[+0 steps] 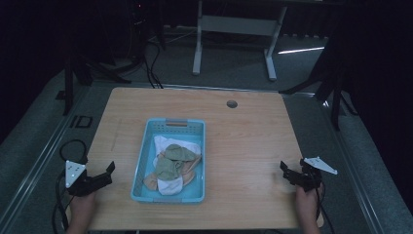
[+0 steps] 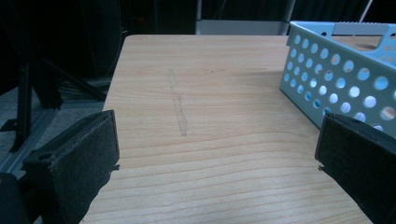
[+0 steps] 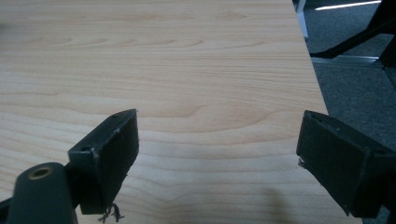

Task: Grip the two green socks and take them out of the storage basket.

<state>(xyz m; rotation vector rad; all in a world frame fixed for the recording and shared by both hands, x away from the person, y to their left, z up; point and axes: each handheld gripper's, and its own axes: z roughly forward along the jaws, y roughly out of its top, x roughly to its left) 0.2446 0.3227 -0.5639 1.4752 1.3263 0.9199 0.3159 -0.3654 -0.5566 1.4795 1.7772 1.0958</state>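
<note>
Both spread wide and gripping nothing: left tool (image 1: 108, 173) near the tabletop (image 1: 248, 141) edge, right tool (image 1: 288, 171) opposite. Cloth pile (image 1: 173, 165) heaped in the blue basket (image 1: 142, 158) mid-table. Could easily snag several pieces at once, or shove the light basket sideways.

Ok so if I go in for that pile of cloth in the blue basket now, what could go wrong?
The cloths lie tangled together, so one claw may drag several out at once. The light basket could slide or lift with them. The right claw, open, sits near the table edge, so anything dropped there might fall off.
</note>
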